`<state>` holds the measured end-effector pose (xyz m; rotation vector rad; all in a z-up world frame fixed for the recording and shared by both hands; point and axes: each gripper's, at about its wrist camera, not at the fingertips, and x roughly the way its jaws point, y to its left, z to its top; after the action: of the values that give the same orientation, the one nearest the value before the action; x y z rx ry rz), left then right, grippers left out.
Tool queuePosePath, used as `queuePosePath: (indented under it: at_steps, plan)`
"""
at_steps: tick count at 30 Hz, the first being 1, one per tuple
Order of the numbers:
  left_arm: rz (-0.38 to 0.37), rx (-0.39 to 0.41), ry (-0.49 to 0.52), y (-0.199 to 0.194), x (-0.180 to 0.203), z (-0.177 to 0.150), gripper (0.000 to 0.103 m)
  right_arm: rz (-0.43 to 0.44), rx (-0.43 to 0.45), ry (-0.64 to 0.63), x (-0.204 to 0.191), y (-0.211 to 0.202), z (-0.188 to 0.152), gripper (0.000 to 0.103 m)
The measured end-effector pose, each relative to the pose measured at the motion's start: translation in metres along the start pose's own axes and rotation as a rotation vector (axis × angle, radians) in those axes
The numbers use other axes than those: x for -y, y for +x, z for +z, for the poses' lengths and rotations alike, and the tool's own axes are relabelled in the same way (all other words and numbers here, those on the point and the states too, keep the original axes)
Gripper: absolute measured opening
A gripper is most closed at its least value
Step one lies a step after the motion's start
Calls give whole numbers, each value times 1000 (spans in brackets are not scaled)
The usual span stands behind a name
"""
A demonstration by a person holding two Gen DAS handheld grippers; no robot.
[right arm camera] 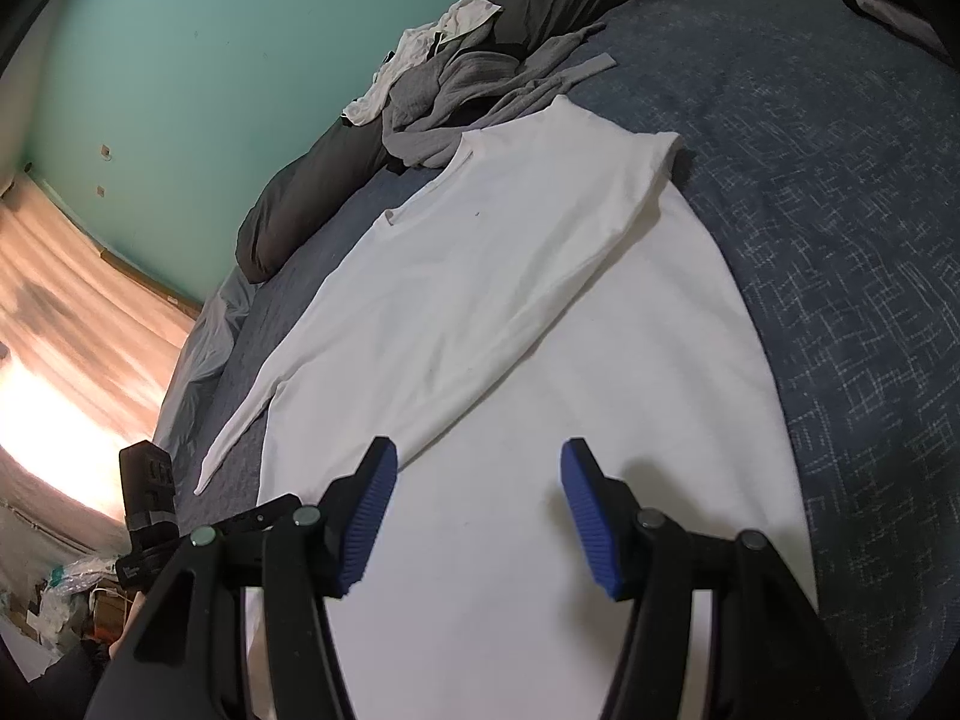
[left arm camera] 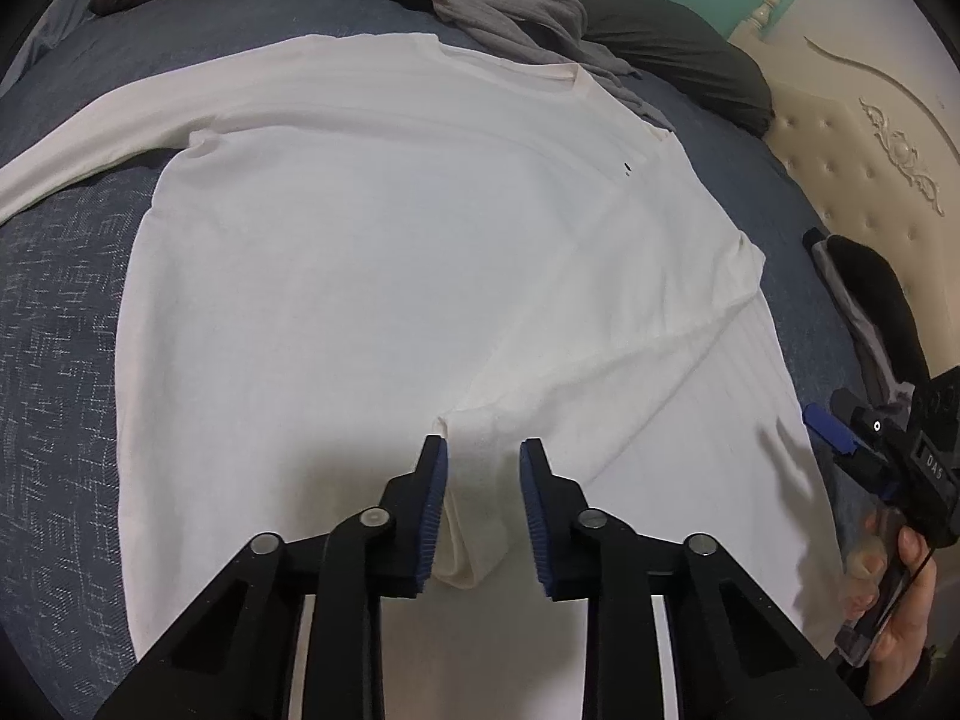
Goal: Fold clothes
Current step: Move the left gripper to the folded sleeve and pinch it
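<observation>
My left gripper points down over the long-sleeved white cotton shirt spread flat on the blue patterned bedspread. The folded-in sleeve cuff lies between its narrowed pads, seemingly not yet pinched. My right gripper hovers spread over the shirt's hem. Beyond both, a crumpled grey garment.

The room was lit softly and evenly, a bit dim. Strong light came through the curtain, which was burnt out to white glare low at the left. The white shirt looked almost overexposed, with few details. The left gripper threw a soft grey shadow on it. Both views were bent at the edges, with black corners. The near gripper parts looked slightly soft.
</observation>
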<state>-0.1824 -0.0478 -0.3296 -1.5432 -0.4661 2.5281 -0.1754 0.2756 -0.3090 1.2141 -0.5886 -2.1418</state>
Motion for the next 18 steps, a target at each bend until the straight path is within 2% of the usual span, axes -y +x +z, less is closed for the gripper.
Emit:
queuePosePath:
  at_steps: [4, 7, 9, 18]
  plan:
    - [4, -11, -1, 6, -1, 3, 20, 2, -1, 5, 2, 0, 0, 58]
    - [8, -17, -12, 9, -3, 4, 12, 4, -2, 9, 2, 0, 0, 58]
    - [5, -16, -9, 9, -3, 3, 3, 6, -3, 13, 3, 0, 0, 58]
    - [-24, -4, 54, -7, 9, -6, 0, 6, -5, 29, 6, 1, 0, 58]
